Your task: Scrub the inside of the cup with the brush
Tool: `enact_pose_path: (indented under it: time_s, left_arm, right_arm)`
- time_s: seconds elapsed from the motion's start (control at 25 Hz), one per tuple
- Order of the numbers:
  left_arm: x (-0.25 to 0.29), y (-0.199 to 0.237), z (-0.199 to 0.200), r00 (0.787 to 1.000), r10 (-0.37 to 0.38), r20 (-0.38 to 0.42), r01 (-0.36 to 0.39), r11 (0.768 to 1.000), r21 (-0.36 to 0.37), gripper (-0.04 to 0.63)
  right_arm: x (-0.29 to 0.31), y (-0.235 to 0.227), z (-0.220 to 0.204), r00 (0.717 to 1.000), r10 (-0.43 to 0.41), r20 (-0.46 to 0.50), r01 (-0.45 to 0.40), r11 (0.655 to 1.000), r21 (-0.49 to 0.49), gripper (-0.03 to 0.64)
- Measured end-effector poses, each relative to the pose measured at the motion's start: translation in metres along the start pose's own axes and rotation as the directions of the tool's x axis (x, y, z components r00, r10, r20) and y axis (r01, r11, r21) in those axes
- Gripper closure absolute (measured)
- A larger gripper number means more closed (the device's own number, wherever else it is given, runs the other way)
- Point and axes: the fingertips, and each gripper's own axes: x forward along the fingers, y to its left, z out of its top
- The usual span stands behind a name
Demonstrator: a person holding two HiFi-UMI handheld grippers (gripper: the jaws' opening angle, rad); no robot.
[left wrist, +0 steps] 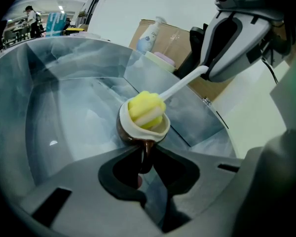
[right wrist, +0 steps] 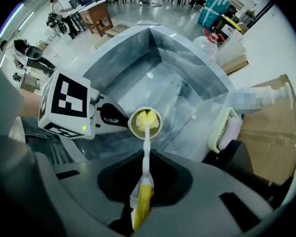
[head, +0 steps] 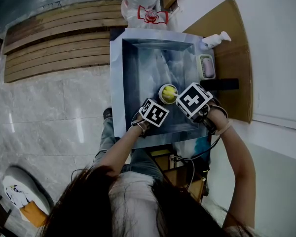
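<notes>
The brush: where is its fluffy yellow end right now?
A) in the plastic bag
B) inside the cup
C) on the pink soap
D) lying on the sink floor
B: the yellow end of the brush sits down in the cup, which the left gripper holds by its handle.

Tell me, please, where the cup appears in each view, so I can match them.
Head view: cup near centre, inside the sink.
Left gripper view: centre, just above the left gripper, which grips its handle.
Right gripper view: slightly left of centre, brush inside.
Shared landmark: the pink soap dish on the sink's edge.
</notes>
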Motion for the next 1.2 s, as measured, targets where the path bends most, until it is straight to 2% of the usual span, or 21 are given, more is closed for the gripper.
enact_pose_path:
  time_s: [0.32, 0.56, 0.76, 0.96, 1.2]
  left_arm:
    - [0.0, 0.0, 0.001, 1.0, -0.002, 0.005, 0.002, 1.0, -0.003, 0.518]
    - [0.0, 0.001, 0.0, 1.0, -0.001, 0.003, 0.001, 1.0, 0.0, 0.519]
    - [0.0, 0.0, 0.0, 1.0, -0.001, 0.002, 0.001, 1.0, 0.004, 0.518]
    - [0.001, 0.001, 0.001, 1.0, 0.001, 0.002, -0.001, 1.0, 0.007, 0.52]
    - [0.0, 0.0, 0.0, 1.0, 0.0, -0.001, 0.0, 1.0, 0.01, 0.519]
  right_arm:
    - [0.009, -0.005, -0.014, 0.995, -0.048, -0.082, 0.044, 0.997, -0.059, 0.568]
    - [0.01, 0.004, -0.024, 0.993, -0.012, -0.12, 0.004, 0.998, -0.07, 0.568]
    - [0.004, 0.019, -0.019, 0.993, 0.079, -0.091, -0.083, 0.995, -0.05, 0.568]
    - [0.001, 0.018, -0.01, 0.993, 0.11, -0.037, -0.11, 0.994, -0.009, 0.568]
    - [-0.001, 0.015, -0.009, 0.994, 0.106, 0.009, -0.106, 0.994, 0.02, 0.568]
